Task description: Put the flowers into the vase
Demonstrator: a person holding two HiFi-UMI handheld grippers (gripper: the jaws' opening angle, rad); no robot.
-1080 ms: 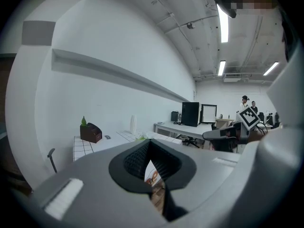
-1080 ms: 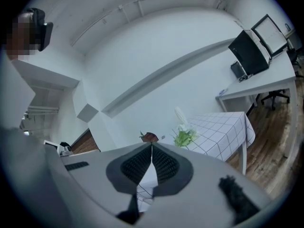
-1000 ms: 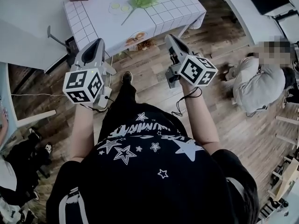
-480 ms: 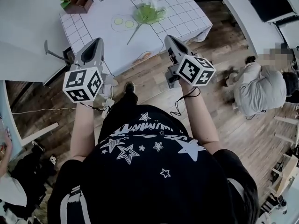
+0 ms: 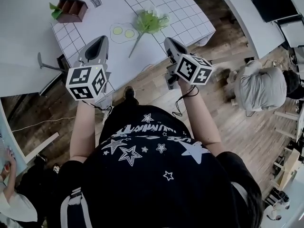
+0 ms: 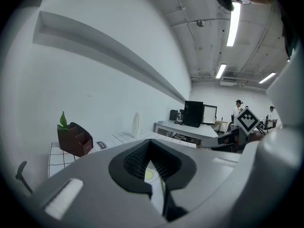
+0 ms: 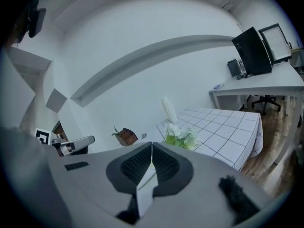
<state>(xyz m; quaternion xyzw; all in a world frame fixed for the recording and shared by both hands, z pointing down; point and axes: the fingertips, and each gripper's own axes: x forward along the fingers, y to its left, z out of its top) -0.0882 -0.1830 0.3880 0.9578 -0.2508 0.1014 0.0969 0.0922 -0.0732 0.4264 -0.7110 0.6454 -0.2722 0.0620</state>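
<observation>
White gridded cloth covers the table [image 5: 190, 18] ahead of me, over a wooden floor [image 5: 156, 87]. Flowers [image 5: 148, 22], pale blooms with green leaves, lie flat on the cloth near mid-table, the stem running toward the near edge, just right of a flat mat [image 5: 122, 32] marked with two yellow rounds. Vase [image 7: 167, 109]: white, tall, upright at the far side of the table, behind the flowers as the right gripper view has it; well apart from both tongs. Brown wooden holder [image 5: 71, 9] with a green leaf sits at the far left of the cloth. Left gripper [image 5: 99, 42] and right gripper [image 5: 170, 42] both point at the table from its near side, the flowers lying between their lines and beyond the tips. Left tongs are pressed together with nothing between them, only cloth showing past the pads. Right tongs likewise closed tight and empty, aimed toward the blooms. Neither touches the flowers. A person [image 5: 259, 87] sits on the floor off to the right.
</observation>
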